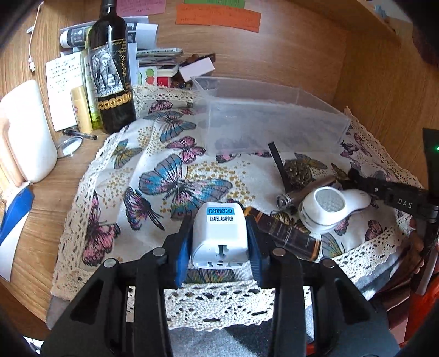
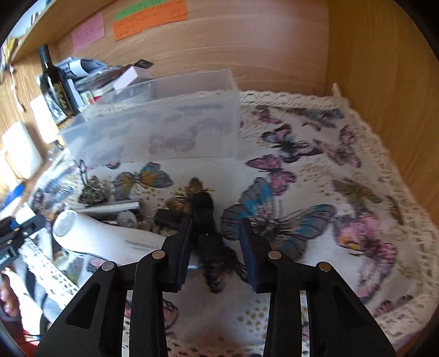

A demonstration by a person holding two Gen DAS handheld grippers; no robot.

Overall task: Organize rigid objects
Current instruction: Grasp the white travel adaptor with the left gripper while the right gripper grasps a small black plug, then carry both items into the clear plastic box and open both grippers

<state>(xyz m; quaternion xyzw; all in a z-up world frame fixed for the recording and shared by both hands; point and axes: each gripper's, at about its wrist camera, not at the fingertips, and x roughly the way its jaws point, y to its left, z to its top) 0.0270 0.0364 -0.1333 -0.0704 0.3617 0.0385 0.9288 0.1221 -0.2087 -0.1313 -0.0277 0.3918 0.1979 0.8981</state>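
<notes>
Left gripper (image 1: 219, 241) is pinched on travel adaptor (image 1: 218, 236), clear bin (image 1: 274, 120) straight ahead; right gripper (image 2: 216, 241), jaws apart, is placed around black object (image 2: 205, 219).

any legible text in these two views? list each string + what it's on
"FOR EXPORT ONLY": blue label strip on the white travel adaptor.
"TRAVEL ADAPTOR": same label, line below.
"DAS": black arm of the right gripper.
Too small or blurred: wine bottle label, sticky notes, brown tube, grey print on the white handheld device.
</notes>
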